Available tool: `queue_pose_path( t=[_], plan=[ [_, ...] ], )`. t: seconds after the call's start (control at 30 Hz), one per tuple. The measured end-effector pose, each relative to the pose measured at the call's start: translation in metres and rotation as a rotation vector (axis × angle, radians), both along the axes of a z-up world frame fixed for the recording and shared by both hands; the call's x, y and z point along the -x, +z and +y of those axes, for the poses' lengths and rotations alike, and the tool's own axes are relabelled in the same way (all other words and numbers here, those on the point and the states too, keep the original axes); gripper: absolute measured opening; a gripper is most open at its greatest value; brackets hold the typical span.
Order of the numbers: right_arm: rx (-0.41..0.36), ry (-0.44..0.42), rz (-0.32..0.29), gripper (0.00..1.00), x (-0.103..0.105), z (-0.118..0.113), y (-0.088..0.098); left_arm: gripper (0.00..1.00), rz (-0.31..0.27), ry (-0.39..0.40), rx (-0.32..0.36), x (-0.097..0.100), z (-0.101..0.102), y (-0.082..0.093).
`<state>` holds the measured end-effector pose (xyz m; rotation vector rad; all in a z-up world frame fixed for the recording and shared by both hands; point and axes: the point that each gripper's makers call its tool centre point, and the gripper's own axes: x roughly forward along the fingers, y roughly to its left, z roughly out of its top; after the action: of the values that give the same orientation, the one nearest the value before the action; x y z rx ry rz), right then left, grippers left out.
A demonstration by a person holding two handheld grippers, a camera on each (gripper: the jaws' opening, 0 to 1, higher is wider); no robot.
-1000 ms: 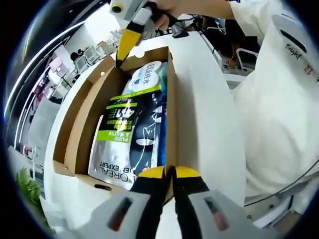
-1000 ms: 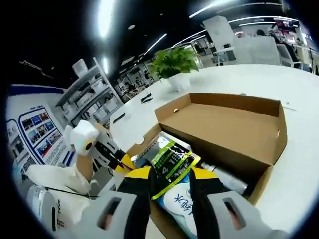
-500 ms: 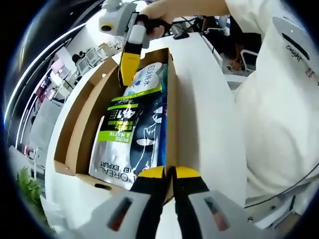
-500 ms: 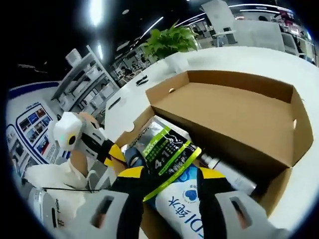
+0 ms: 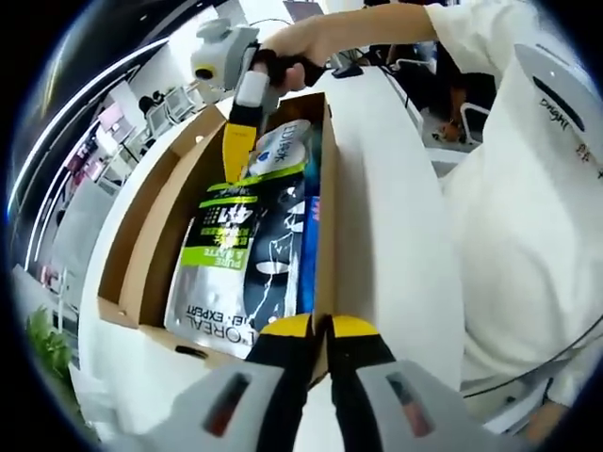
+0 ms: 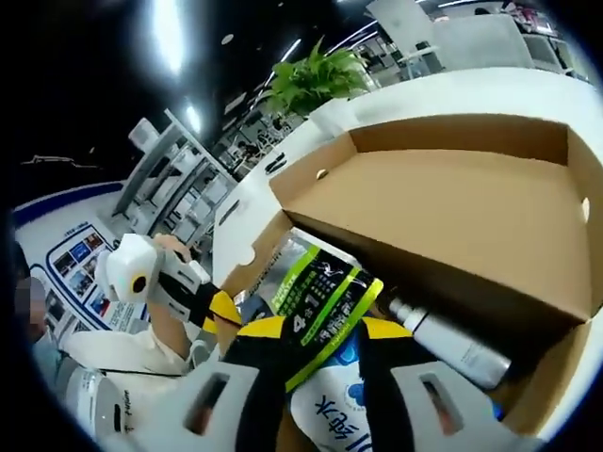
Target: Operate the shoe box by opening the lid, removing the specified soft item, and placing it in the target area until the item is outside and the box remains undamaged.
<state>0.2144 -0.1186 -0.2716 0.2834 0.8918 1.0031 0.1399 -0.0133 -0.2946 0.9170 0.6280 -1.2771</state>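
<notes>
Left tool [image 5: 319, 328] clamped on shoe box [image 5: 141, 245] wall, right tool [image 6: 320, 331] jaws narrowly parted over pouch [image 6: 320, 299], lid [image 6: 443, 202] open ahead

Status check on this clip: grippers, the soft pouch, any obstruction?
Left gripper shut on box wall. Right gripper open, straddling white pouch. Pouch not out yet, under black-green pouch; silver bottle alongside. Lid open.

Open-plan office, white desks [image 6: 528, 89], shelving racks [image 6: 174, 179], potted plant [image 6: 306, 80], ceiling strip lights [image 6: 168, 28]
</notes>
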Motion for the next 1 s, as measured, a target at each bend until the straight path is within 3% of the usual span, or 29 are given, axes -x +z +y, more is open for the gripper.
queue_pose_path(
  t=[0.13,0.27,0.4,0.57,0.77,0.9,1.0],
  plan=[
    [-0.087,0.007,-0.011,0.26,0.006,0.003,0.019,0.05,-0.003,0.0,0.001,-0.001,0.0,0.0],
    [-0.195,0.059,0.064,0.26,0.023,0.019,0.028,0.05,0.001,0.0,-0.003,-0.001,0.0,0.0],
    [-0.101,0.046,-0.014,0.31,0.018,0.025,0.019,0.05,0.003,0.002,0.0,-0.001,0.0,0.0],
    [-0.195,0.022,0.067,0.25,0.014,0.029,0.027,0.05,0.005,0.0,-0.002,0.0,-0.001,0.0],
    [-0.192,0.023,0.09,0.24,0.015,0.037,0.022,0.05,0.011,0.002,0.0,-0.001,0.0,0.0],
    [-0.237,-0.029,0.174,0.21,0.007,0.043,0.024,0.05,0.01,0.0,0.001,-0.001,0.0,0.0],
    [-0.235,-0.046,0.187,0.18,0.003,0.048,0.023,0.05,0.008,-0.001,0.001,-0.001,0.0,0.0]
  ],
)
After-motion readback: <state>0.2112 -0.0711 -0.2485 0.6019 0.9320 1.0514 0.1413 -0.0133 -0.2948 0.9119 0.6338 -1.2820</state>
